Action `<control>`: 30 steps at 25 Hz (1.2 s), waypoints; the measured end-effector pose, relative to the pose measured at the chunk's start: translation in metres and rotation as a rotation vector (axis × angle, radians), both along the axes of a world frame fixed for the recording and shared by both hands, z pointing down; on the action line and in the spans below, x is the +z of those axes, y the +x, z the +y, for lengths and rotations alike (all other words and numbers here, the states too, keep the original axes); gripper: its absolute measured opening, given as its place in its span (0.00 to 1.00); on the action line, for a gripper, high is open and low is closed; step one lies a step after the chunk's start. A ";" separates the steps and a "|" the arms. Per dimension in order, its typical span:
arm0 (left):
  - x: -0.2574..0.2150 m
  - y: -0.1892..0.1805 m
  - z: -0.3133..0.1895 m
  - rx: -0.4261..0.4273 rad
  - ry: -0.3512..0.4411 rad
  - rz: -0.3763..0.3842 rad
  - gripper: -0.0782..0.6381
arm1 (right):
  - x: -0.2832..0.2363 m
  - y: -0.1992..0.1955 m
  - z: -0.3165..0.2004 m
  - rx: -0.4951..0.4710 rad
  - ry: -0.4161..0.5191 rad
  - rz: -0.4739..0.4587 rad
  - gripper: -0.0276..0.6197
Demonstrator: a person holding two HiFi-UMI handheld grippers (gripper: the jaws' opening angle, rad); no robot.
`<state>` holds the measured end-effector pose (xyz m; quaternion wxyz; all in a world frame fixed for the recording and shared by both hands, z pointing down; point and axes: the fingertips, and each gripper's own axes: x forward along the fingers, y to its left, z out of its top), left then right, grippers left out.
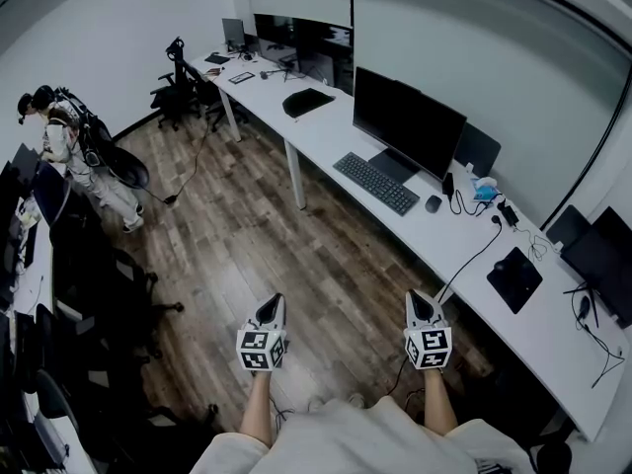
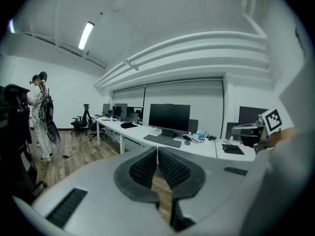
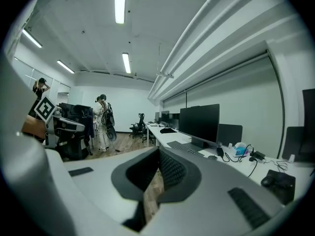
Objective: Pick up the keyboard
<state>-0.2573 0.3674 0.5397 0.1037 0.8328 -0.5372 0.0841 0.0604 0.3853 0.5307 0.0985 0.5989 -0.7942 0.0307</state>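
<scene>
the keyboard (image 1: 376, 183) lies flat on the long white desk (image 1: 326, 131) at the right of the room. it sits just in front of the dark monitor (image 1: 407, 121) and close to the desk's floor-side edge. a small dark mouse (image 1: 433, 203) sits near its nearer end. both claws are well apart from the keyboard, out over the wood floor. the left gripper (image 1: 271, 306) has its jaws together with nothing between them, and the right gripper (image 1: 421, 302) is the same.

the keyboard looks like a slim, full-length plastic board, so it is probably light and stiff, and it should lift in one piece without sagging. its top is all keys, which would give under a pinch and offer poor purchase. the smooth case may also slide on the desk if it is nudged rather than gripped. the better hold seems to be the frame. one way is a claw on each short end. another is a single claw across the near long edge, close to the middle so that it does not tip. whether a cable runs from it cannot be told from here. if one does, it could drag against the monitor stand.
</scene>
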 end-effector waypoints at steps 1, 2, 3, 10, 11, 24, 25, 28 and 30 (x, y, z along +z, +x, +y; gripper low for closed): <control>-0.001 0.000 0.000 -0.004 0.004 0.000 0.12 | 0.000 0.001 0.000 0.004 0.004 -0.002 0.04; -0.001 0.000 0.001 -0.004 0.007 0.000 0.12 | 0.000 0.002 0.000 0.006 0.007 -0.006 0.04; -0.002 0.001 0.001 0.000 0.009 0.003 0.13 | 0.000 0.003 0.000 0.003 0.008 -0.012 0.04; -0.003 0.008 0.000 0.048 0.010 0.043 0.45 | 0.005 -0.007 -0.004 -0.074 -0.008 -0.073 0.57; -0.002 0.010 0.000 0.053 0.011 0.036 0.48 | 0.005 -0.007 -0.004 -0.074 -0.006 -0.069 0.61; 0.005 0.035 0.001 0.070 -0.007 0.009 0.54 | 0.013 0.003 -0.007 -0.103 -0.019 -0.046 0.67; 0.005 0.038 0.001 0.069 -0.008 0.009 0.54 | 0.014 0.005 -0.008 -0.107 -0.020 -0.047 0.67; 0.007 0.047 0.000 0.065 -0.013 0.007 0.54 | 0.015 0.012 -0.011 -0.114 -0.022 -0.054 0.67; 0.009 0.053 -0.001 0.057 -0.016 0.006 0.54 | 0.017 0.017 -0.014 -0.120 -0.024 -0.055 0.67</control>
